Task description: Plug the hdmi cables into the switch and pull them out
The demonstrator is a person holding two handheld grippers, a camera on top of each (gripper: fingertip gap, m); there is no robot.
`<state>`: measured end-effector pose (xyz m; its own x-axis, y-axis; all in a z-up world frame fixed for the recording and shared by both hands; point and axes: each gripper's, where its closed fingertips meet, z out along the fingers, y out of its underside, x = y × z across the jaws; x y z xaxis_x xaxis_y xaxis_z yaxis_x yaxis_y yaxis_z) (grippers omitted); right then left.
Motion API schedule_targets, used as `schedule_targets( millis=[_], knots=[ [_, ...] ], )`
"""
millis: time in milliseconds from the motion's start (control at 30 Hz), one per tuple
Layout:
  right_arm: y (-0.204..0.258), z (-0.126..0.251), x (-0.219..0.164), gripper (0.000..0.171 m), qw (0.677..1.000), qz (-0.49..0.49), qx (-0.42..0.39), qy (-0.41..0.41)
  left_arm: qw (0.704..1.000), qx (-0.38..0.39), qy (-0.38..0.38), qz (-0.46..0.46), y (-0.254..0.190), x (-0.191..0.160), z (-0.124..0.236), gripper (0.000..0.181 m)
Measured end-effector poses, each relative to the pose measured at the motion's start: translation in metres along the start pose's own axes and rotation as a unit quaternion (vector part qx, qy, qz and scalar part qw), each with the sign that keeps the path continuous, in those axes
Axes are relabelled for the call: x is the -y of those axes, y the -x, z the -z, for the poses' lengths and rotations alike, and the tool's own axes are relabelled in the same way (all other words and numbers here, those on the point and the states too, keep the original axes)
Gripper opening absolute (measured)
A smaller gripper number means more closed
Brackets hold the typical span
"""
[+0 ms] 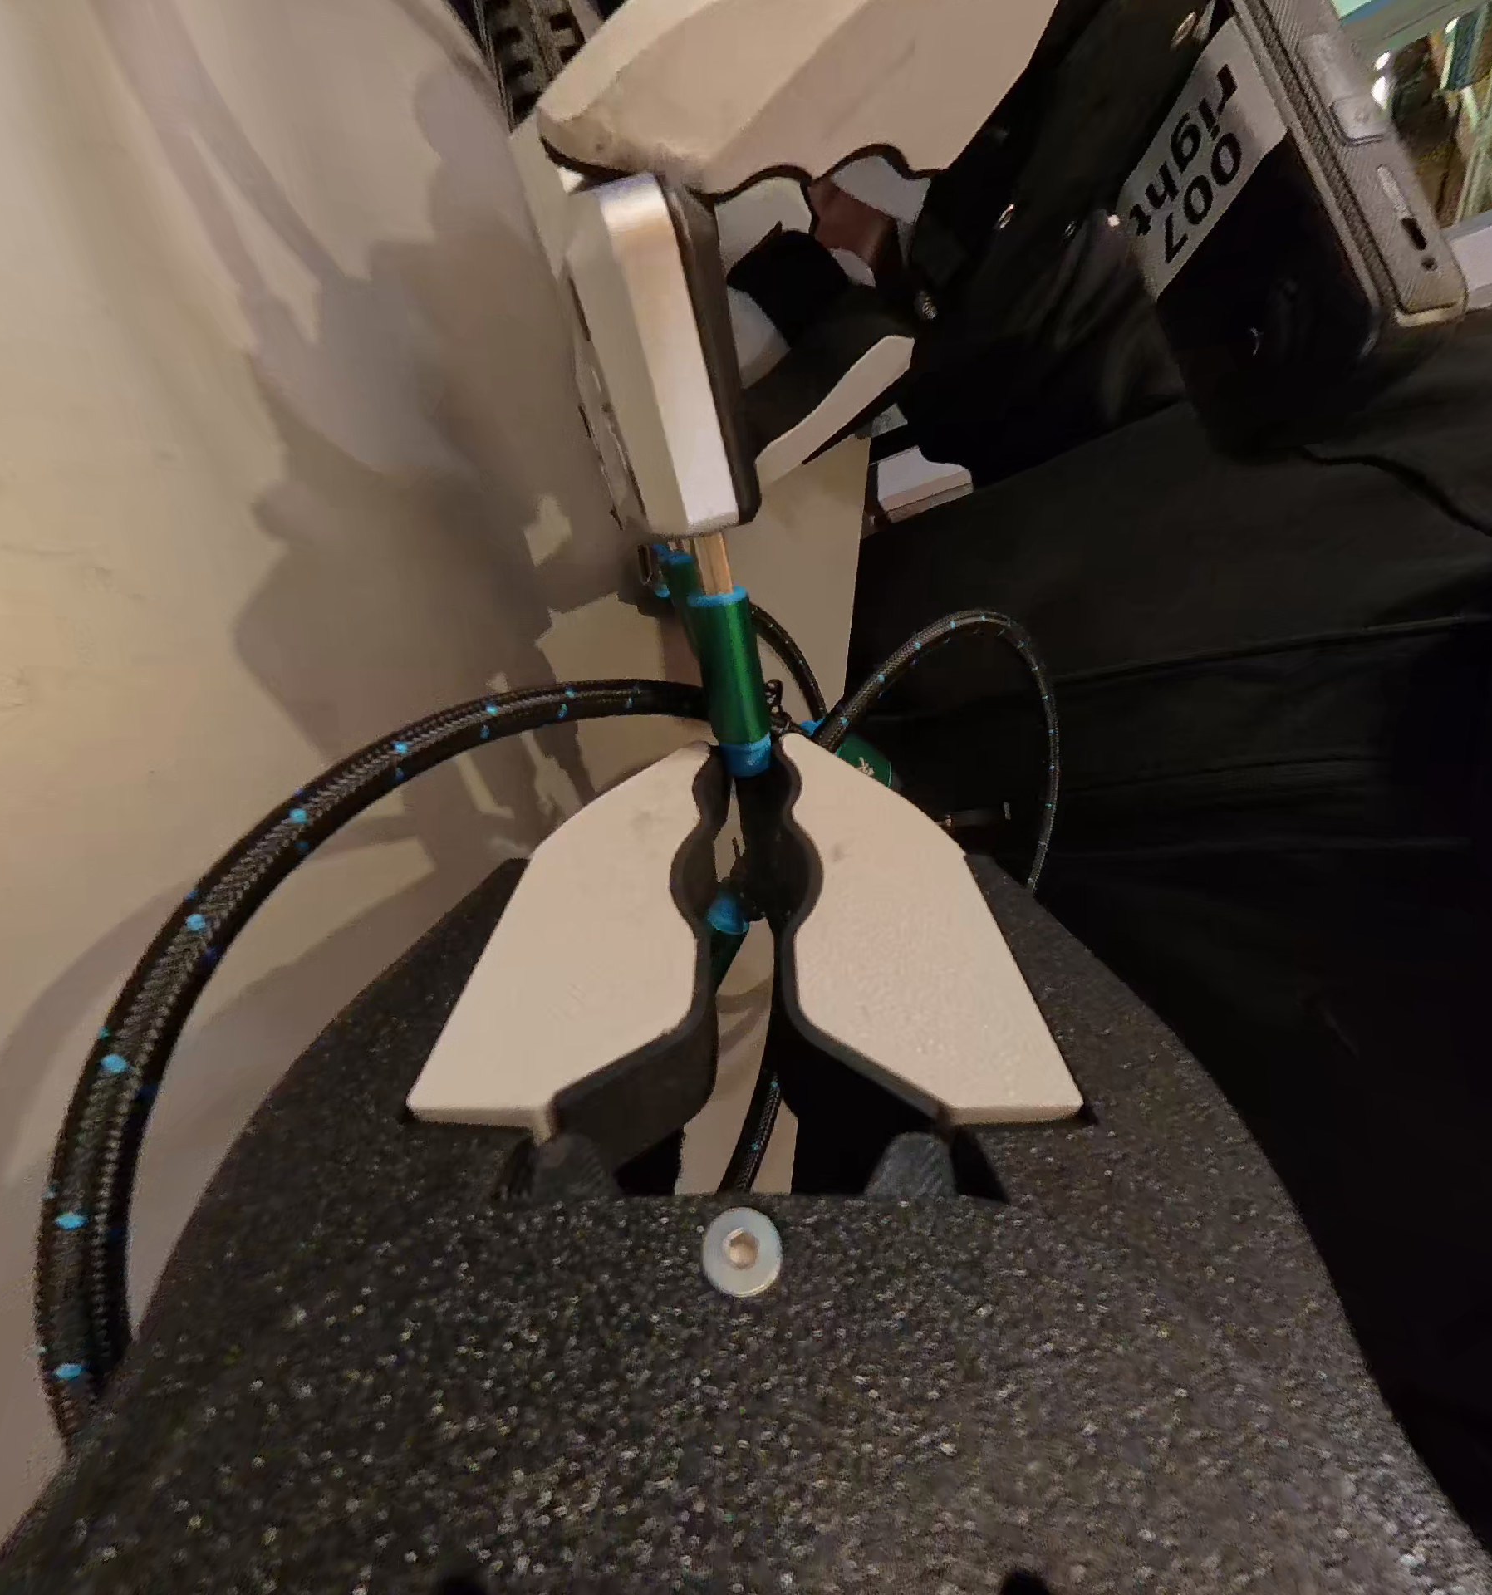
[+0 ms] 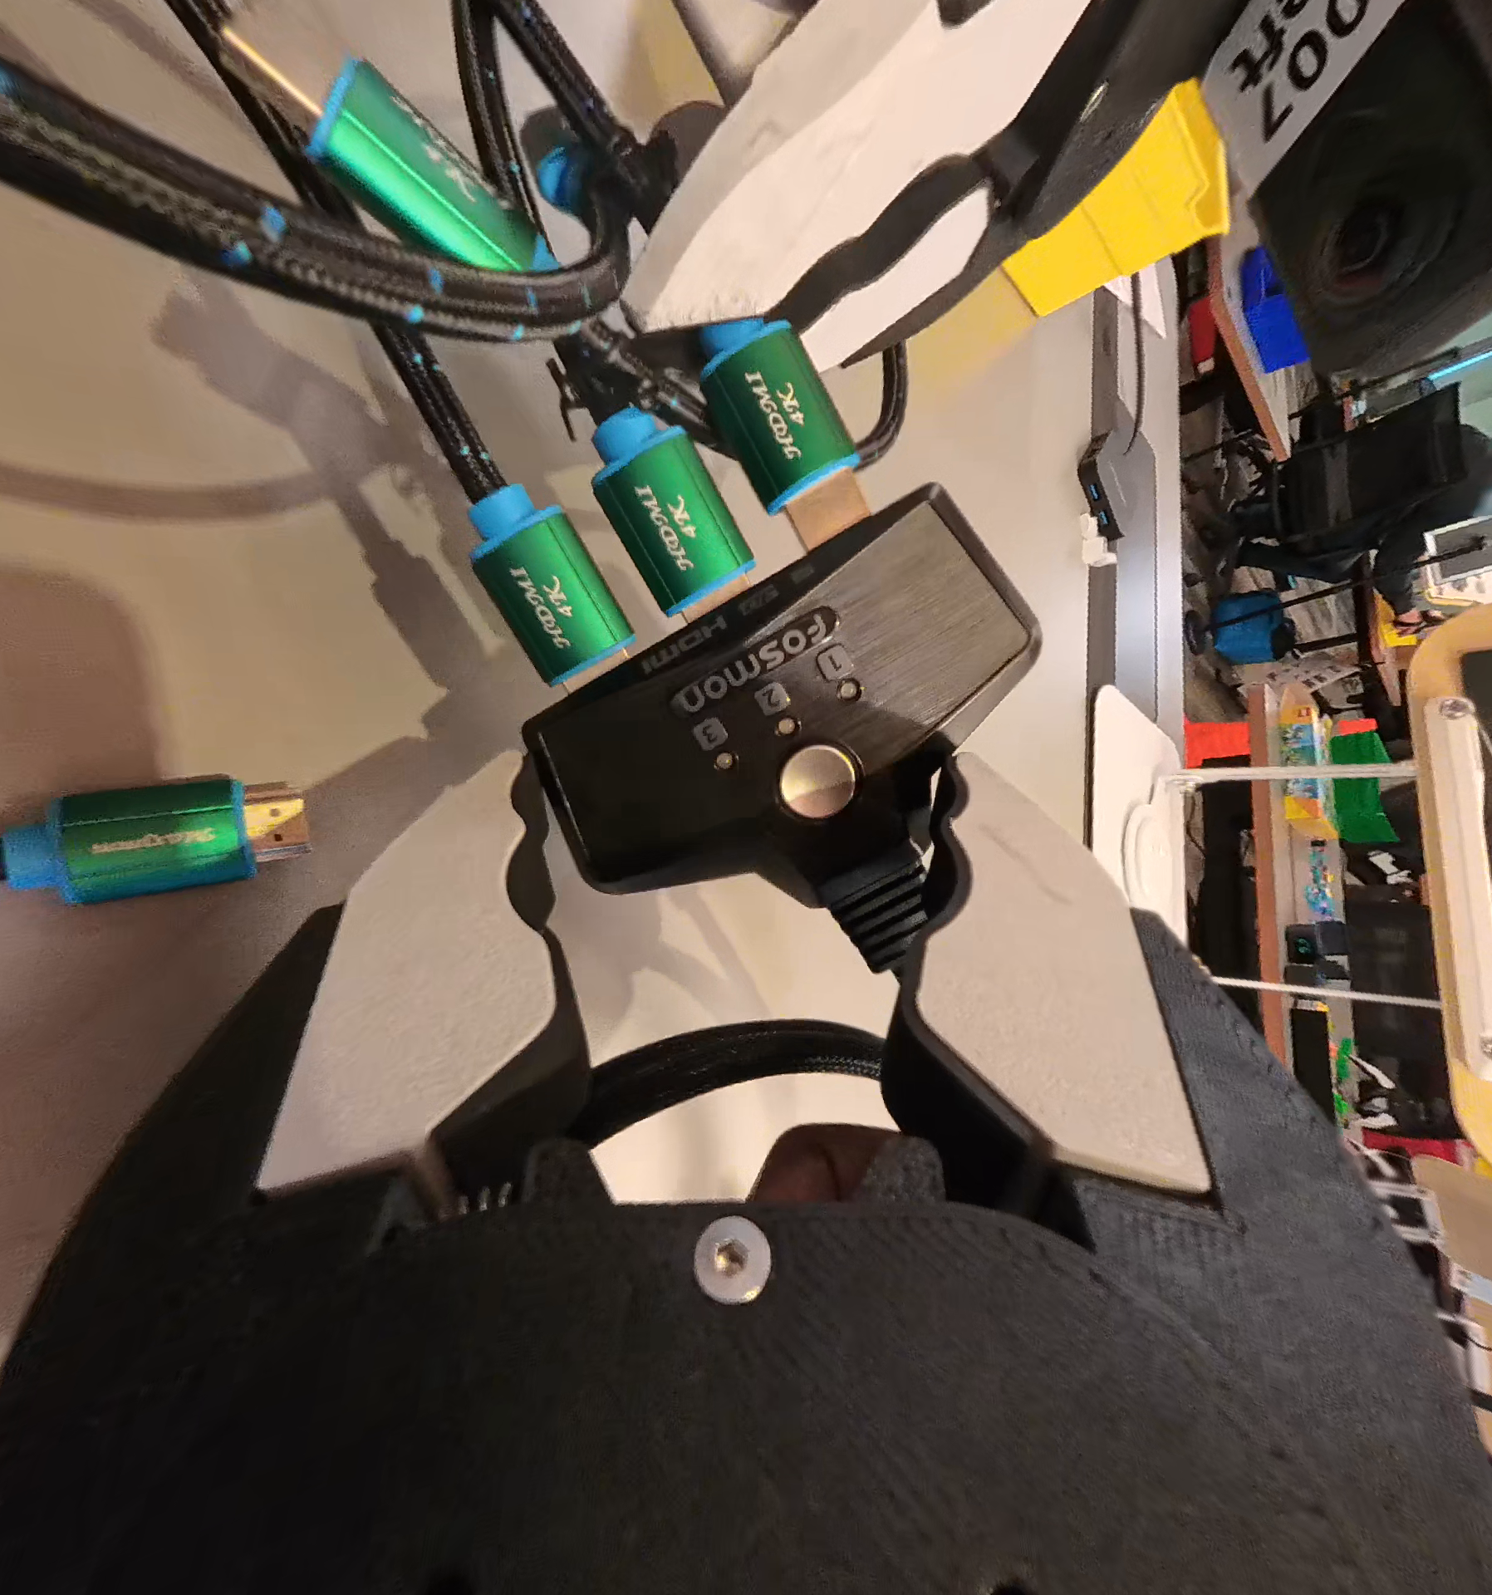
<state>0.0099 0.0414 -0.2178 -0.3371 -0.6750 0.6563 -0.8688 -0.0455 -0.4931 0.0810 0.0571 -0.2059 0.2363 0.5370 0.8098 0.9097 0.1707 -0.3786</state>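
between right gripper (image 2: 730,807) fingers, switch (image 2: 820,690)

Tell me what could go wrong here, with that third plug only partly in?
The third plug shows bare metal at the switch, so forcing it crooked could bend it. The left hand-held gripper pinches the cable at the plug's tail, so it might slip. The tangled cables could snag.

Lettering on black switch (image 2: 812,682), green plugs (image 2: 673,535), white sticker (image 1: 1191,164).
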Motion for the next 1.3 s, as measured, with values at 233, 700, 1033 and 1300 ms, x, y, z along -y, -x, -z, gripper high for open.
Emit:
schedule_targets(
  millis=[233, 700, 1033, 1300],
  knots=[
    [-0.001, -0.007, 0.001, 0.086, 1.0, 0.01, -0.016, 0.023, 1.0, 0.017, 0.002, 0.002, -0.002, -0.002, 0.007, 0.009],
    [0.003, -0.006, 0.03, 0.03, 0.999, 0.004, -0.043, 0.022, 0.995, 0.08, -0.008, 0.062, 0.025, -0.005, 0.011, 0.009],
    [0.009, -0.025, -0.021, 0.101, 0.971, -0.142, 0.187, 0.041, 0.994, 0.035, -0.028, 0.099, 0.054, -0.031, 0.004, 0.009],
    [0.038, -0.058, -0.024, 0.122, 0.922, -0.109, 0.361, 0.088, 0.996, 0.024, -0.041, 0.076, 0.056, -0.037, 0.001, 0.01]
  ],
)
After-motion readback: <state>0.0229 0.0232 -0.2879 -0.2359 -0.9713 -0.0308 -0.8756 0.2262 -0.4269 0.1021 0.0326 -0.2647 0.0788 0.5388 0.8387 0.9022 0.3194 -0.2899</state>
